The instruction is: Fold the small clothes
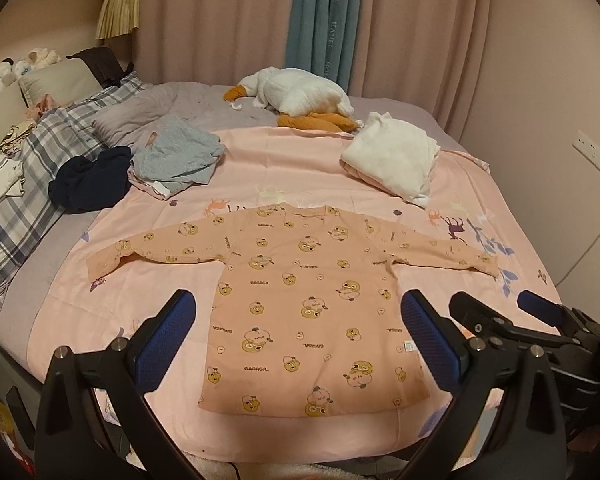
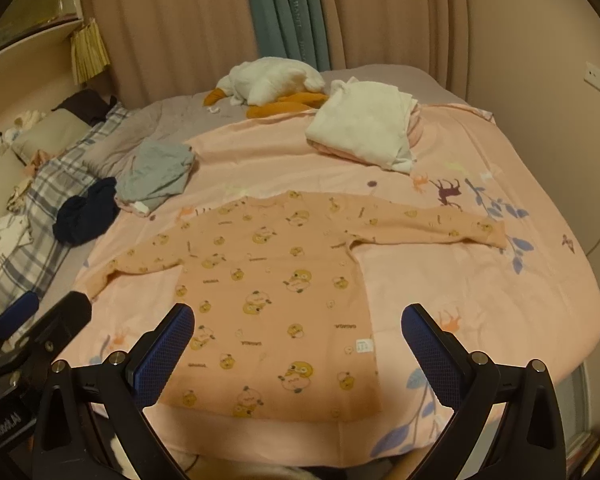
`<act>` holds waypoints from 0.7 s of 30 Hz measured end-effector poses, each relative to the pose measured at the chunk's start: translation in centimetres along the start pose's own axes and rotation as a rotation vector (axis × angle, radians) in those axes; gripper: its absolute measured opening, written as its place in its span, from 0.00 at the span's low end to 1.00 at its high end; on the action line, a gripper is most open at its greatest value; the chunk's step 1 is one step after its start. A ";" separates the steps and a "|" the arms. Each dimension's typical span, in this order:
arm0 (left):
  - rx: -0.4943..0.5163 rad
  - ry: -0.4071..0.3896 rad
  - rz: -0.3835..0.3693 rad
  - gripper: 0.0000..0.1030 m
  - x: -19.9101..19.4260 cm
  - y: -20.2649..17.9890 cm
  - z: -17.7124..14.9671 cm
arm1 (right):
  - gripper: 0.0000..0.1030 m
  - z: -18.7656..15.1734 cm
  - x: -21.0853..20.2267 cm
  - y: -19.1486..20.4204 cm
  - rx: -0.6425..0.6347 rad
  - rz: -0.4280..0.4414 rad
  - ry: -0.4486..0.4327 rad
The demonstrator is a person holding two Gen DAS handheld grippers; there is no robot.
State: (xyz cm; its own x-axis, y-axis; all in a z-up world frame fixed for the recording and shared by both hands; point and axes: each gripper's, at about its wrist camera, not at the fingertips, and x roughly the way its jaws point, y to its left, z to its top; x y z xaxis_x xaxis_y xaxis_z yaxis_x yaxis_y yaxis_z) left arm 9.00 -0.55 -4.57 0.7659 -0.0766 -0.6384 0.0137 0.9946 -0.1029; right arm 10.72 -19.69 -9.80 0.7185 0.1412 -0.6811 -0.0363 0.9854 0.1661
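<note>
Shirt [image 1: 300,300] lies flat on the pink sheet [image 1: 284,160], sleeves out to both sides, hem nearest the cameras. Left gripper [image 1: 300,344] hovers over its lower half, jaws spread wide, holding nothing. Right gripper [image 2: 298,344] sits just beside it, equally wide and empty. Beyond the collar: grey clothes [image 1: 178,156], a dark bundle [image 1: 90,180], a white folded pile [image 1: 392,158], a plush goose [image 1: 296,94].
</note>
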 end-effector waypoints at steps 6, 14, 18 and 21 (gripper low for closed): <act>-0.016 -0.010 0.009 1.00 0.0 -0.2 0.0 | 1.00 0.0 0.0 -0.2 0.003 -0.004 -0.004; -0.026 -0.053 0.009 1.00 -0.8 -0.3 0.0 | 1.00 -0.4 -0.5 -0.8 0.034 0.046 -0.024; -0.028 -0.057 0.012 1.00 -1.0 -0.3 -0.1 | 1.00 -0.5 -0.6 -0.7 0.036 0.053 -0.029; -0.033 -0.064 0.010 1.00 -1.2 -0.3 -0.2 | 1.00 -0.5 -0.7 -0.8 0.047 0.067 -0.032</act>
State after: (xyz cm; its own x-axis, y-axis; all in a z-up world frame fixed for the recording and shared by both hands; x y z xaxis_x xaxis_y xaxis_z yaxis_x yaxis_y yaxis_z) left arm 7.99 -0.76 -3.91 0.8057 -0.0607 -0.5892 -0.0146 0.9924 -0.1222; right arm 9.90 -20.54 -9.81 0.7374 0.2028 -0.6442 -0.0532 0.9683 0.2439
